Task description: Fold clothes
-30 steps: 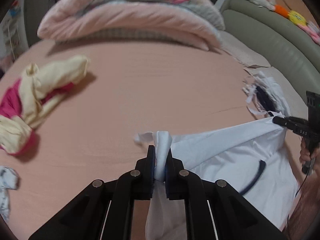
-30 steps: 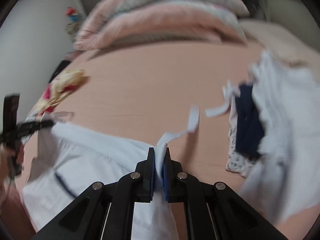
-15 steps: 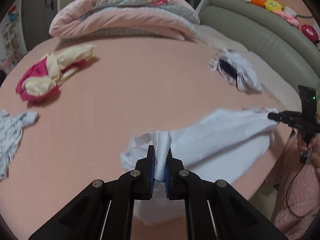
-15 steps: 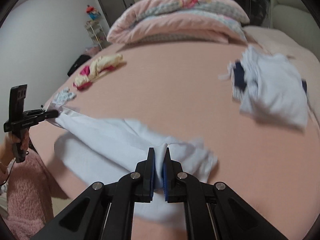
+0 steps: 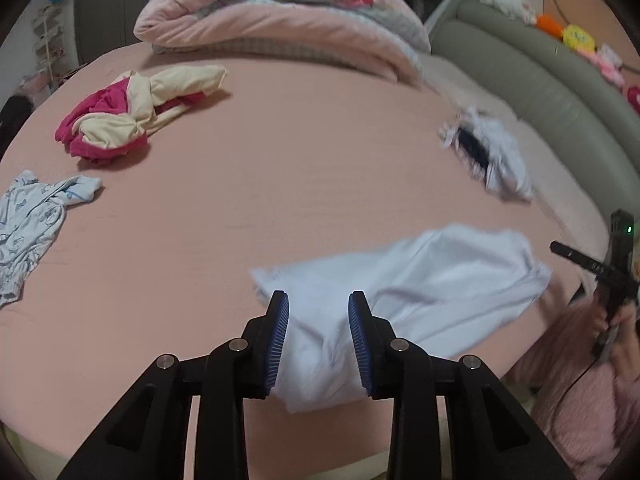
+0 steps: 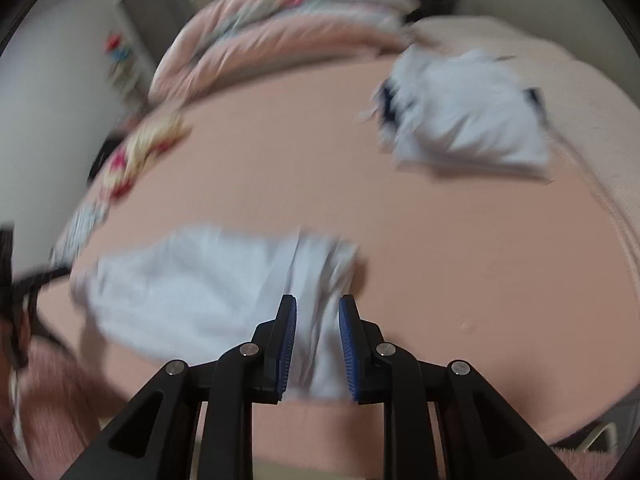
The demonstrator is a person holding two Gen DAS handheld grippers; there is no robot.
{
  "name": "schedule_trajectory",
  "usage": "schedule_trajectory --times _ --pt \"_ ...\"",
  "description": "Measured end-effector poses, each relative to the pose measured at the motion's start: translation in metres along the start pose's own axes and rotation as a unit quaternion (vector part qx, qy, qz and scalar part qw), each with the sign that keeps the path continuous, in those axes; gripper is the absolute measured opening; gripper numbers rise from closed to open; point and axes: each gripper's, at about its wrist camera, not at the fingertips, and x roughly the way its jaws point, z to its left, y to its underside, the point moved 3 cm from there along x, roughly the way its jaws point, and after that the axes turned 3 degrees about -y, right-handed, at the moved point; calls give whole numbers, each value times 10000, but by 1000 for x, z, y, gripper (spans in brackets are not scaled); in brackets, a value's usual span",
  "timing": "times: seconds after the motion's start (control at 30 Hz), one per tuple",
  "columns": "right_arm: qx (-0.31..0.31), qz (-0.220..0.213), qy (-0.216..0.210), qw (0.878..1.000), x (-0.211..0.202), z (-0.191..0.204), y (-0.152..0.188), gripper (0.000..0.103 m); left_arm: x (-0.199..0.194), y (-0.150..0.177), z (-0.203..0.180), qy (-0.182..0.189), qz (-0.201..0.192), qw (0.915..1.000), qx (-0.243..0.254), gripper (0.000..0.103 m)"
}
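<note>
A white garment (image 5: 420,280) is lying crumpled near the front edge of a bed covered in a pink sheet (image 5: 300,184), sitting at about 5 o'clock in the left wrist view and at about 7 o'clock in the blurred right wrist view (image 6: 208,280). The cloth is bunching into soft folds and ridges, with one end spreading wide toward 3 o'clock in the left view and a narrower part trailing down between the blue pads of the left gripper (image 5: 318,322). That gripper's jaws have just been opening and are now standing apart, the fabric sitting loosely between them with gaps showing at the pad tips. The right gripper (image 6: 317,322) is doing the same at the garment's other end: its jaws have just been opening, the pads are parted, and a strip of white cloth is hanging between them unclamped. The right gripper is also showing at 3 o'clock in the left view (image 5: 560,249), held in a hand (image 5: 618,322) above a fuzzy pink sleeve (image 5: 580,412). Around the bed, a pink-and-cream bundle of clothes (image 5: 132,120) is lying at 10 o'clock, a pale blue patterned piece (image 5: 28,224) at 9 o'clock, a white-and-navy heap (image 5: 488,160) at 2 o'clock, and a rolled pink quilt (image 5: 280,20) at 12 o'clock, with a grey-green padded headboard (image 5: 540,80) curving behind it.
</note>
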Motion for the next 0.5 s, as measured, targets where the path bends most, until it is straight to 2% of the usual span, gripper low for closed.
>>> schedule_trajectory --times 0.1,0.17,0.23,0.3,0.33,0.5 --pt "-5 -359 -351 9987 -2 15 -17 24 19 -3 -9 -134 153 9998 77 28" --pt "-342 -129 -478 9982 14 33 -16 31 40 5 -16 -309 482 9980 268 28" --pt "-894 427 -262 9947 39 52 -7 35 58 16 -24 -620 797 9932 587 28" --pt "-1292 987 151 9866 62 61 9 35 59 28 -29 -763 891 9900 789 28" --pt "-1407 1125 268 9833 66 62 15 35 59 34 -31 -824 933 9883 876 28" --pt "-1770 1233 552 9749 60 65 29 35 56 52 -24 -1053 1080 9853 806 29"
